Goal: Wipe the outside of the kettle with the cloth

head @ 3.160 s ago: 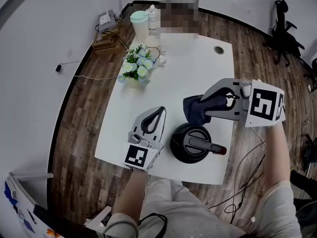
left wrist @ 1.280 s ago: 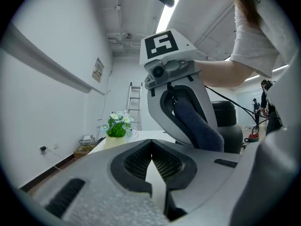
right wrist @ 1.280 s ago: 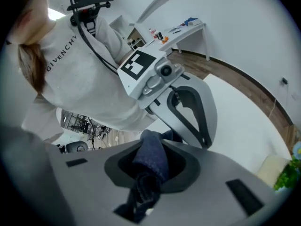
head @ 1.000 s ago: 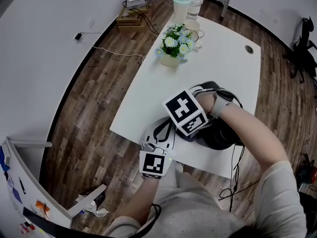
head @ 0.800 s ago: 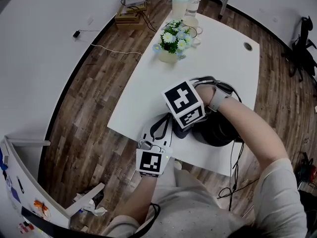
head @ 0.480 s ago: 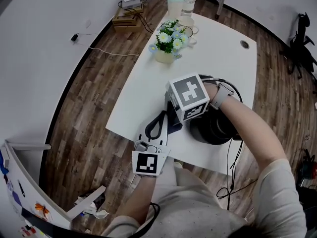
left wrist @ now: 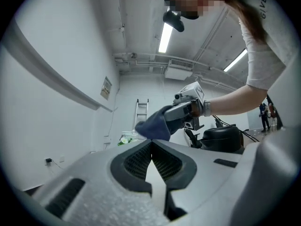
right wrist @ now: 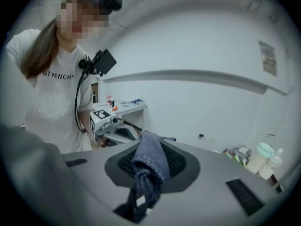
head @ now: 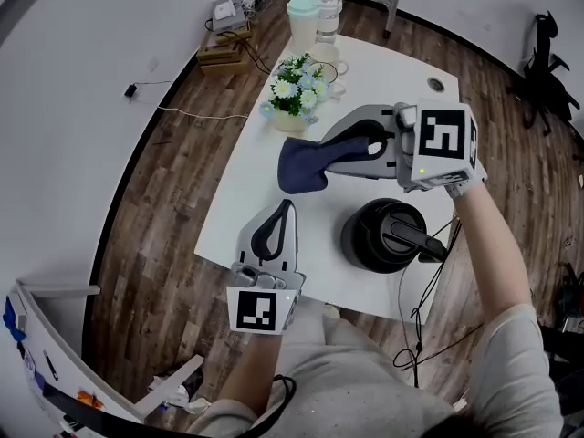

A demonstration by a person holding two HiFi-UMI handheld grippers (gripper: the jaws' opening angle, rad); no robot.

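Near the white table's (head: 365, 76) front edge stands the black kettle (head: 383, 235), apart from the dark blue cloth (head: 301, 164), which hides the tips of the right gripper (head: 328, 156) pinching it. The left gripper's (head: 288, 208) jaws meet, empty. The shirt (right wrist: 56, 95) reads GIVENCHY.

Counter (head: 379, 76): white, with a round cable hole (head: 435, 84) near its far corner.
Flowers (head: 292, 89): potted (white and pale blue blooms), at the counter's left edge.
Jug (head: 302, 21), bottle (head: 328, 15): side by side at the far end.
Floor (head: 155, 199): dark wood planks.
Office chair (head: 546, 57): black, well apart.
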